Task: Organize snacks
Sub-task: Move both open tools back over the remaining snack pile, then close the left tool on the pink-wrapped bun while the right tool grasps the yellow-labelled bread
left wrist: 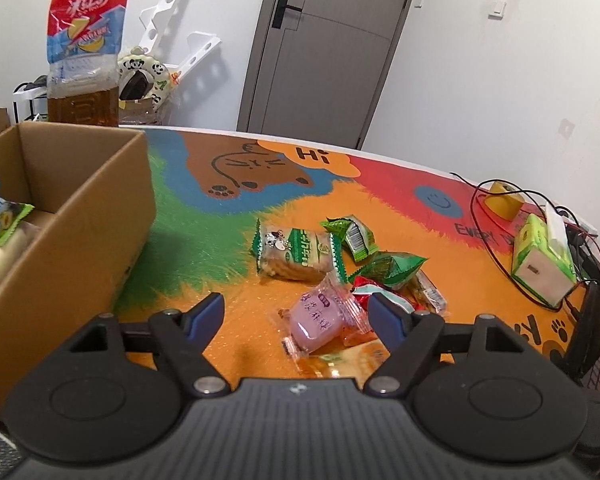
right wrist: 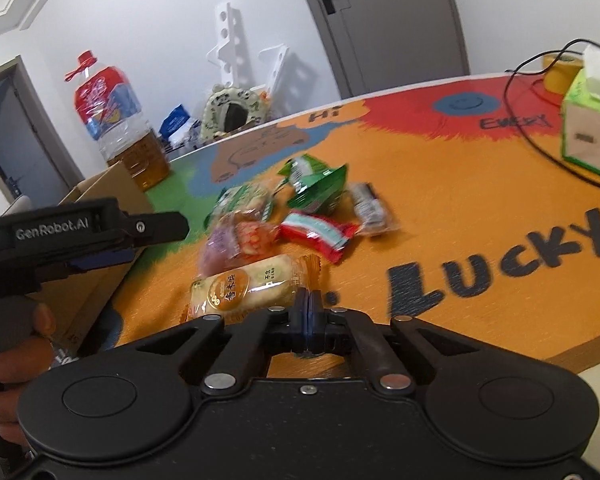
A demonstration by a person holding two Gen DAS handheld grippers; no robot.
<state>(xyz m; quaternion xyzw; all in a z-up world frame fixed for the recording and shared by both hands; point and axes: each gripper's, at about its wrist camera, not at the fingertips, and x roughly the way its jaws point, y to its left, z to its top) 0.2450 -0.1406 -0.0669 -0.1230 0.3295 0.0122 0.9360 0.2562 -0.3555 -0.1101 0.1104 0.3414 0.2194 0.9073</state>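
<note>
A heap of snack packets lies on the colourful mat [left wrist: 228, 320]. My left gripper [left wrist: 296, 308] is open just above the mat, with a purple jelly packet [left wrist: 320, 320] between its fingers, nearer the right one and not pressed. Beyond it lie a green-edged biscuit packet [left wrist: 296, 252] and green packets [left wrist: 392, 268]. My right gripper [right wrist: 309, 304] is shut, its pads pinching the crimped end of a yellow pastry packet [right wrist: 244, 286]. A red packet [right wrist: 320, 234] lies just behind that. In the right wrist view the left gripper [right wrist: 140, 240] reaches in from the left, held by a hand [right wrist: 16, 344].
A divided cardboard box [left wrist: 60, 220] holding several snacks stands at the left, with a large tea bottle [left wrist: 84, 60] behind it. A green tissue box [left wrist: 544, 260], a yellow tape roll [left wrist: 504, 200] and cables [left wrist: 496, 256] sit at the right. A dark stand [left wrist: 596, 312] rises at the right edge.
</note>
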